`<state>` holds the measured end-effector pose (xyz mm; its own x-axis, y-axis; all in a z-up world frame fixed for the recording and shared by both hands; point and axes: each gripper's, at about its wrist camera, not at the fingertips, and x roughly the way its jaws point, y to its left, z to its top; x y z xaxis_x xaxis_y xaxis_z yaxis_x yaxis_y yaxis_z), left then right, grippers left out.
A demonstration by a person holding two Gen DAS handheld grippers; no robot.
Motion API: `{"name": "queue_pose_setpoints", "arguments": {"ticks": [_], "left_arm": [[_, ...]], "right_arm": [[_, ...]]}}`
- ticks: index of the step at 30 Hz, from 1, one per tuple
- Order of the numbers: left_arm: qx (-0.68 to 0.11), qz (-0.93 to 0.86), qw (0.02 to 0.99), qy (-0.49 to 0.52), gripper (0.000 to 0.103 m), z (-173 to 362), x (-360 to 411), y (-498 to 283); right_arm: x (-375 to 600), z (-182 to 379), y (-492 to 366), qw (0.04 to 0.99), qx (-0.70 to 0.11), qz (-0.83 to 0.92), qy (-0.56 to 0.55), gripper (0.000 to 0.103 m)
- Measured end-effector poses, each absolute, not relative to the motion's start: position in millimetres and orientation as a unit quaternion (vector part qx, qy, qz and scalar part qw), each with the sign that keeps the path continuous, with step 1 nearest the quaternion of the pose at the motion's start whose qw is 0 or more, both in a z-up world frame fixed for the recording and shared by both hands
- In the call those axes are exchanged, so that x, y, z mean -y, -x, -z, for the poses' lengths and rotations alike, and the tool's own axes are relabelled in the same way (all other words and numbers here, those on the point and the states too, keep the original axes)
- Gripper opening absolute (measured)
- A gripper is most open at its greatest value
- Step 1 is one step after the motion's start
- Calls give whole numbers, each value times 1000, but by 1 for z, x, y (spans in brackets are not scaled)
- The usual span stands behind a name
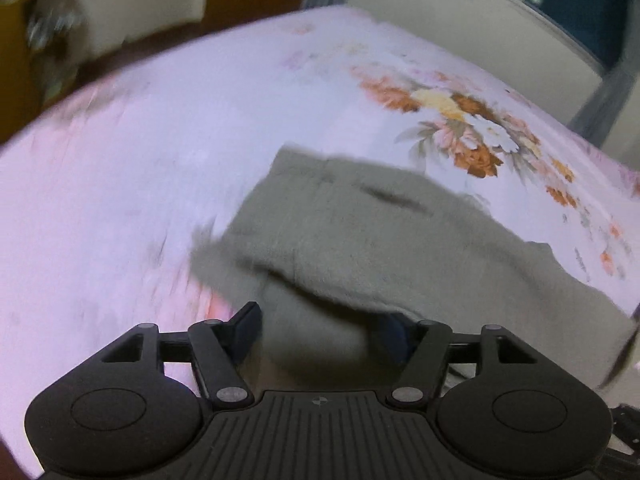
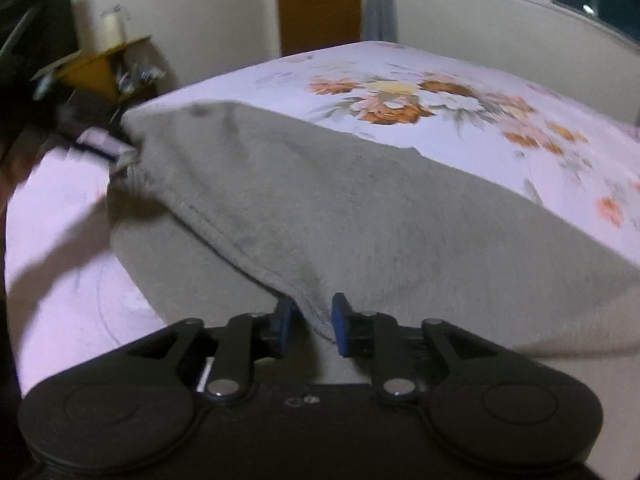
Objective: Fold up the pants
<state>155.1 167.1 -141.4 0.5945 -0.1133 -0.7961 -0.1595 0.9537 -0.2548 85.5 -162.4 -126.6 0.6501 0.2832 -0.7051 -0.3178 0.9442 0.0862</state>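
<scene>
While the grey pants (image 2: 360, 208) hang over the bed (image 1: 120, 160), both grippers, left gripper (image 1: 320, 328) and right gripper (image 2: 312, 320), apparently pinch one hem each, fingers narrowed, carrying the fold across.

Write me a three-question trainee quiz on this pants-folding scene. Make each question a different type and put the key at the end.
1. True or false: the grey fleece pants lie on a bare wooden floor.
2. Multiple choice: the flower print on the pale lilac bedsheet is mostly A) blue, B) orange and cream, C) black.
3. Fill in: in the right wrist view, the cloth between the fingers of the right gripper is a fold of the ____.

Key: 1 false, they lie on the bedsheet; 2 B; 3 grey fleece pants.
</scene>
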Motion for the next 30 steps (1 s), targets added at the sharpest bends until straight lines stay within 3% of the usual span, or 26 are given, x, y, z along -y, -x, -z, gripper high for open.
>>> {"name": "queue_pose_setpoints", "arguments": {"ticks": [2,11,21,22,24,25,26,30], "left_arm": [[-448,-12,874,191,65,144,-176,-138],[-448,38,845,289,64,152,-158,-135],[-453,7,822,345,64,190,-158,-166],[-450,5,823,346,59,191,-158,-169],[-444,-2,830,337,28,190,-157,-174],[-441,-4,830,341,23,190,-160,-175],[-438,-3,828,351,16,190,-164,-175],[-417,15,841,344,13,176,-174,-163]], "right_arm": [[171,121,-81,911,-381,-155,-3,34],[211,128,-83,892,-423,-92,-131,40],[232,152,-100,851,-433,-55,-293,40],[233,155,-104,848,-430,-48,-306,38],[233,158,-108,849,-427,-32,-312,18],[231,156,-110,850,-426,-27,-309,9],[230,154,-107,854,-418,-28,-308,8],[211,127,-88,886,-384,-58,-252,8]]}}
